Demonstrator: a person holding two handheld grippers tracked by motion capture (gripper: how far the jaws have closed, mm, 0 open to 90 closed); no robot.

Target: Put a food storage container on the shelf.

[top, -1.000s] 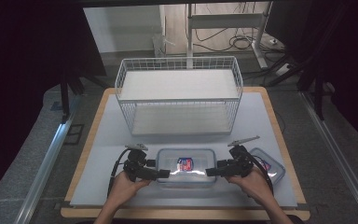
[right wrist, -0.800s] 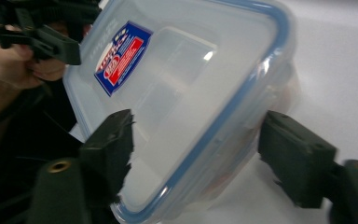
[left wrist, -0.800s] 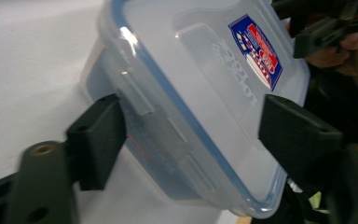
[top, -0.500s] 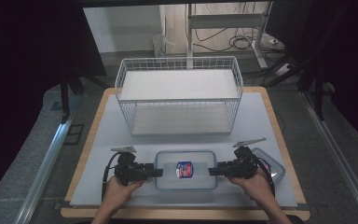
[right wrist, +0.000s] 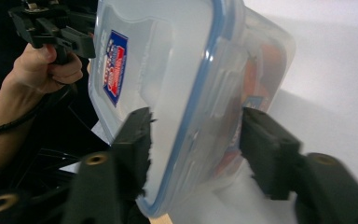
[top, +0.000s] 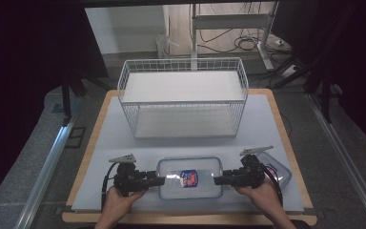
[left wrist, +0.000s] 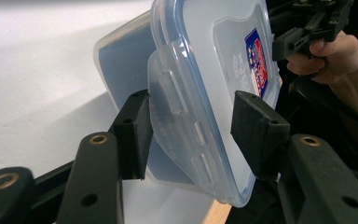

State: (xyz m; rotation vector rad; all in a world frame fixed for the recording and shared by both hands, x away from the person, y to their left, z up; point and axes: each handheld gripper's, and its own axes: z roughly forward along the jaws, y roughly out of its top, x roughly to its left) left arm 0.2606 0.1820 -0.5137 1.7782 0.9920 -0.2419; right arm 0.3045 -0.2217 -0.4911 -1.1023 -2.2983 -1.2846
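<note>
Near the front edge of the table (top: 124, 143), a lidded plastic box (top: 188, 177) is bracketed lengthwise, its short ends taken between the just-closing jaws of the left gripper (top: 161, 179) and right gripper (top: 215, 180), both narrowed onto its latch flaps.

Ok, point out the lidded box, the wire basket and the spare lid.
lidded box (top: 189, 166), high view, on its clear lid beside the label.
wire basket (top: 181, 63), high view, on its back rim.
spare lid (top: 279, 168), high view, on its clear top.
</note>
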